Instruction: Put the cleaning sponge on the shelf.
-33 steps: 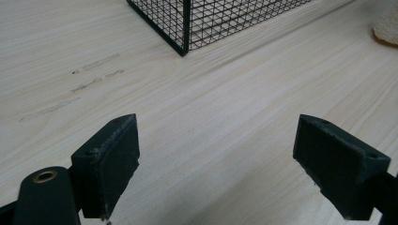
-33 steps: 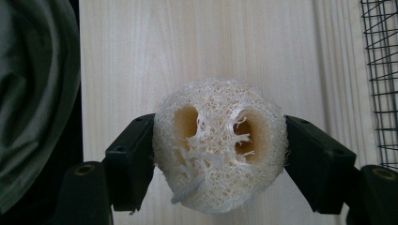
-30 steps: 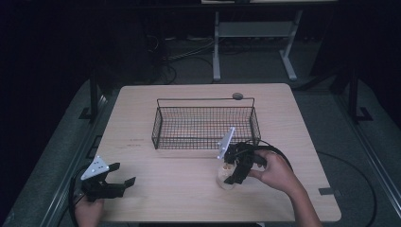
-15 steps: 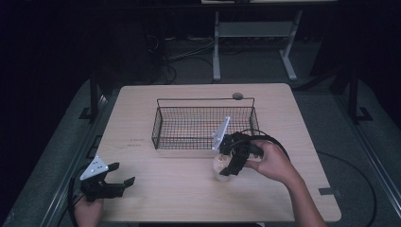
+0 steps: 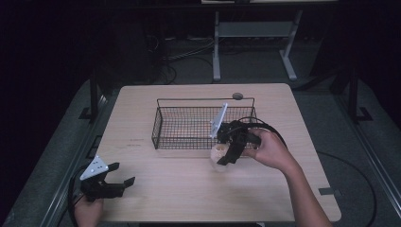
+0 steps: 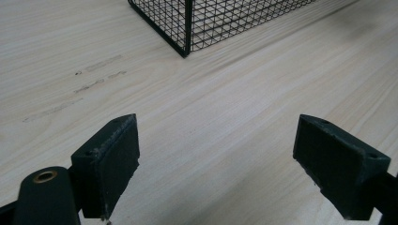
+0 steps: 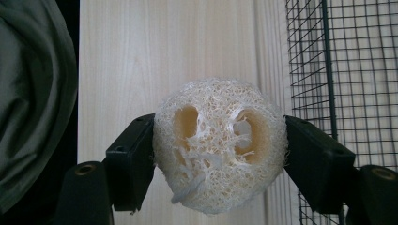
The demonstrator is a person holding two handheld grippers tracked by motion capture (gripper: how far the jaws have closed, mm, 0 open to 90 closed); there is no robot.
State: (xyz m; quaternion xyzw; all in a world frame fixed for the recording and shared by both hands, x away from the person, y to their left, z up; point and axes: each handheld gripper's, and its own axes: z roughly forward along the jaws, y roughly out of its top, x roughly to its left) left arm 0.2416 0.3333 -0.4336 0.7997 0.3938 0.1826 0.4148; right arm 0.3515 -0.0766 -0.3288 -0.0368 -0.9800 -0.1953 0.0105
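The wire basket (image 5: pixel 204 124) sits mid-table (image 5: pixel 142 99); just before its right front corner the right gripper (image 5: pixel 226 156) holds the loofah (image 5: pixel 218 152), and the left gripper (image 5: pixel 124 181) lies well left, before it

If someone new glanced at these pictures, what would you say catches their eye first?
Most striking is the pale loofah sponge, pinched between both jaws of the right claw just in front of the black wire basket at mid-table. The left claw sits open near the table's near left corner, holding nothing.

Dark lab/studio: lone wooden table (image 5: pixel 189 189), floor cables (image 5: pixel 175 56), metal stand (image 5: pixel 250 42).
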